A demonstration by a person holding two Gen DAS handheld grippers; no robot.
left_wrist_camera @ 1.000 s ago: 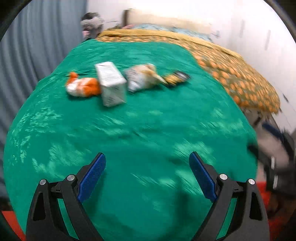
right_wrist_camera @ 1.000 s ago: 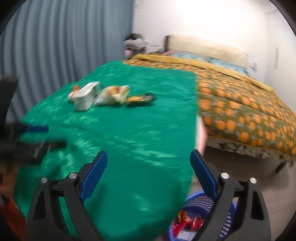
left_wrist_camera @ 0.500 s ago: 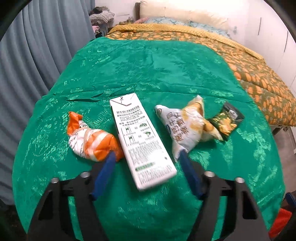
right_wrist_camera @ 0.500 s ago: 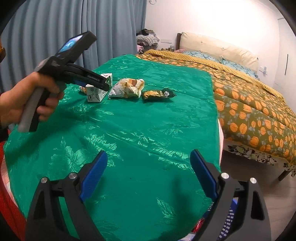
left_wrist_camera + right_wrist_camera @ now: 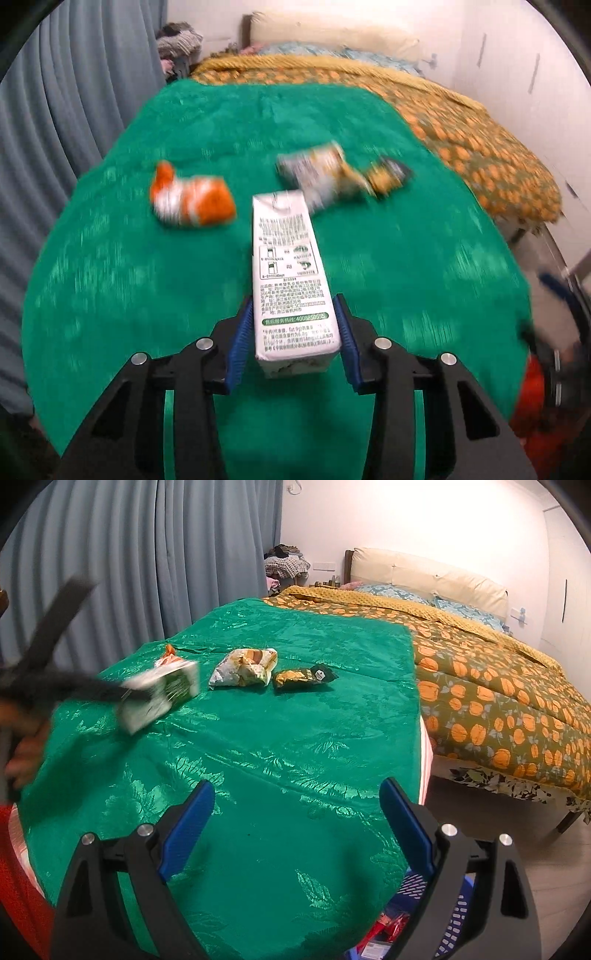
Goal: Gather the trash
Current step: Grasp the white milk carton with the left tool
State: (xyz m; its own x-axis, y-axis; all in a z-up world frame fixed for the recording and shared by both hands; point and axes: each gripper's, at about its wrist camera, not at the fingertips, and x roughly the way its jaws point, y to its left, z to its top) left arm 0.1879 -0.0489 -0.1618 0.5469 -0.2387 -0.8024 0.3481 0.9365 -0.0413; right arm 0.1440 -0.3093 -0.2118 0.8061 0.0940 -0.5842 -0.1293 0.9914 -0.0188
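Milk carton between left gripper pads, jaws closing on its sides.
Carton lifted off green cover; orange wrapper ahead-left, chip bag ahead-right of it. Right gripper wide apart, nothing held, above cover edge.

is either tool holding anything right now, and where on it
The left tool is closing on the milk carton, pads on the two long sides near its bottom end. The right tool is open and empty.
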